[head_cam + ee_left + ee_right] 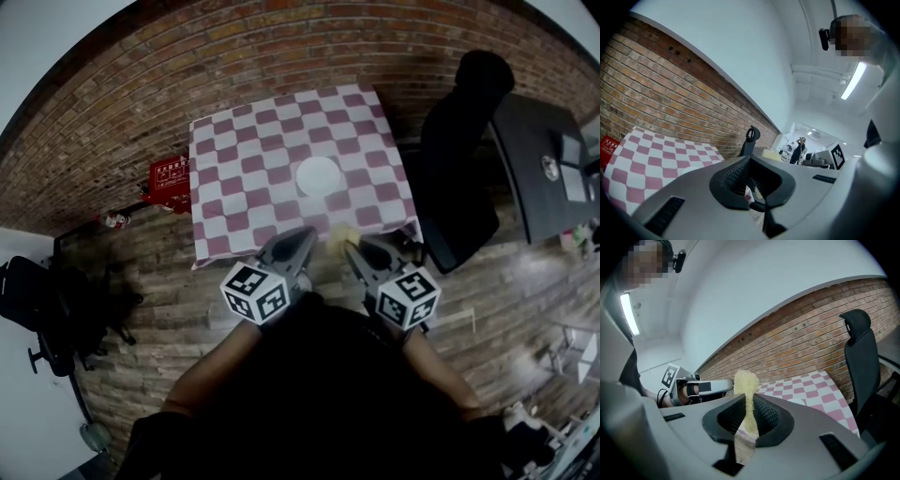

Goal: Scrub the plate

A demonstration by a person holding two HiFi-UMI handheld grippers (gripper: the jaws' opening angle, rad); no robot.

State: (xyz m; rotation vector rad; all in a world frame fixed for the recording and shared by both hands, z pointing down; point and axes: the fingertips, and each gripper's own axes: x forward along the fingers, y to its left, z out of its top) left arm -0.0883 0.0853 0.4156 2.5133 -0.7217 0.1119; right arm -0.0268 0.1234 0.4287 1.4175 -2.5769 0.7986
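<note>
Scrubbing not yet begun: the white plate [317, 175] lies untouched on the checkered bench [234, 159]. At the bench's 6 o'clock edge, the right tool [354, 248] clamps a yellow sponge [745, 380]; the left tool [302, 239] is closed, empty.

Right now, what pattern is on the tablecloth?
Maroon-and-white checks cover the fabric tablecloth; it shows best in the head view.

A round white plate [317, 175] is seen lying flat on the pink-and-white checked desk [234, 159], slightly right of its middle. A thin yellow sponge [746, 394] is clamped upright in the right gripper [749, 423]. It is held by the desk's near edge, well apart from the plate.
</note>
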